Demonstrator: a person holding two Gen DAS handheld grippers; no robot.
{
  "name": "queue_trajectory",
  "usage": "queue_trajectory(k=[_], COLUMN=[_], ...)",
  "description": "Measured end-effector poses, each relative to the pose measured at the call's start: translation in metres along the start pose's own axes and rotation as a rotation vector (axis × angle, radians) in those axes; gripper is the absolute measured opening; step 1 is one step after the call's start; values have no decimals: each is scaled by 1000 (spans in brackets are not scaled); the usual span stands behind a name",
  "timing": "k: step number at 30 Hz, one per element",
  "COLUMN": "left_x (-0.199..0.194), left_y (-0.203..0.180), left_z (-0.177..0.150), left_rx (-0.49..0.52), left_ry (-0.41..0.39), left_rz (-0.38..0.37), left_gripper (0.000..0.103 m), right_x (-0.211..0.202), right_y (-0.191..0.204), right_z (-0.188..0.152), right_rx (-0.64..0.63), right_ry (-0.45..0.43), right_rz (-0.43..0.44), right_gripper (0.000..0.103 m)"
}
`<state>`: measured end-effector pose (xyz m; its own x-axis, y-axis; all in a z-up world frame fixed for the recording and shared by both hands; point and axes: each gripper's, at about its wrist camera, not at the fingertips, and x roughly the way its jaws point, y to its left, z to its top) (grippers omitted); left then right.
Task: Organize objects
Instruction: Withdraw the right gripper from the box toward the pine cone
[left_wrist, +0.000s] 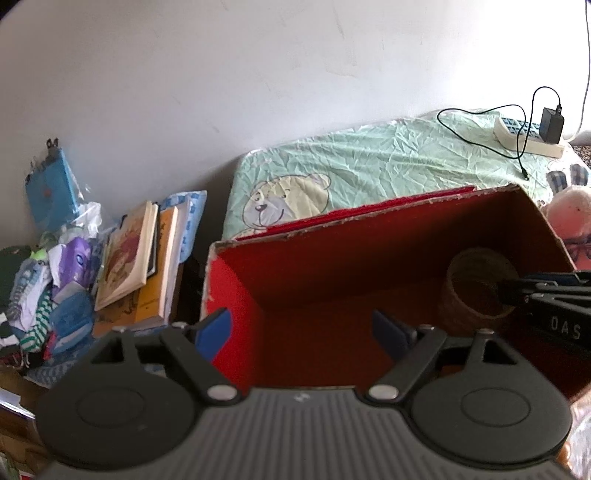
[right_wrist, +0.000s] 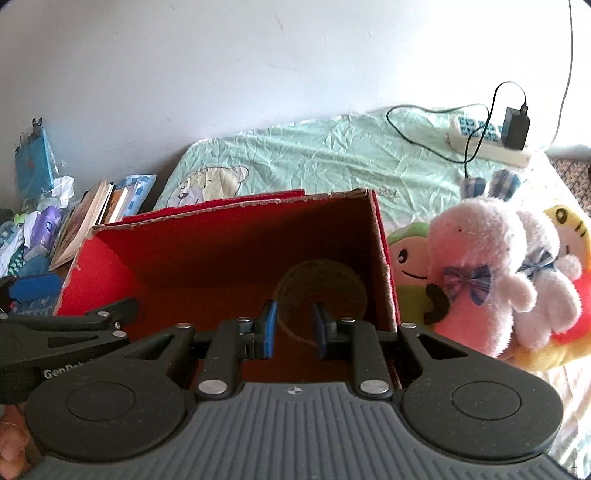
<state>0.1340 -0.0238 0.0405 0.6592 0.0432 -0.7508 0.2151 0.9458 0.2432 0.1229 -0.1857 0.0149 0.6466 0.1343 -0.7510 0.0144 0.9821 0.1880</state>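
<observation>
A red cardboard box (left_wrist: 332, 266) (right_wrist: 221, 251) stands open on the bed. A brown roll (left_wrist: 458, 295) (right_wrist: 321, 273) lies in its right part. My right gripper (right_wrist: 295, 328) reaches into the box, fingers a little apart and astride the roll's near rim without clamping it. In the left wrist view it (left_wrist: 506, 290) comes in from the right, with its tips at the roll's hole. My left gripper (left_wrist: 301, 332) stands wide open over the box's near left side with nothing between its fingers. In the right wrist view it (right_wrist: 74, 325) shows at the left edge.
Plush toys (right_wrist: 480, 266) lie against the box's right wall. On the green sheet (left_wrist: 369, 158) behind the box rest a power strip (right_wrist: 487, 144) and a black charger. Left of the bed are stacked books (left_wrist: 129, 258) and a heap of bags and clothes (left_wrist: 55, 295).
</observation>
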Motion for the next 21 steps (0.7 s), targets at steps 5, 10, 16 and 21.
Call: queue_trajectory(k=[5, 10, 16, 21], left_x=[-18, -35, -52, -66], left_y=[0, -1, -2, -8], left_z=[-5, -13, -23, -36], left_rx=[2, -2, -13, -18], left_ry=[-17, -19, -10, -3], left_rz=[20, 44, 73, 105], left_gripper=[89, 90, 90, 90], right_x=[-14, -27, -39, -51], right_y=[2, 4, 3, 0], right_z=[-7, -14, -25, -37], right_rx=[-25, -44, -56, -67], right_ry=[-29, -60, -68, -79], right_rz=[13, 34, 77, 100], right_gripper=[24, 24, 24, 25])
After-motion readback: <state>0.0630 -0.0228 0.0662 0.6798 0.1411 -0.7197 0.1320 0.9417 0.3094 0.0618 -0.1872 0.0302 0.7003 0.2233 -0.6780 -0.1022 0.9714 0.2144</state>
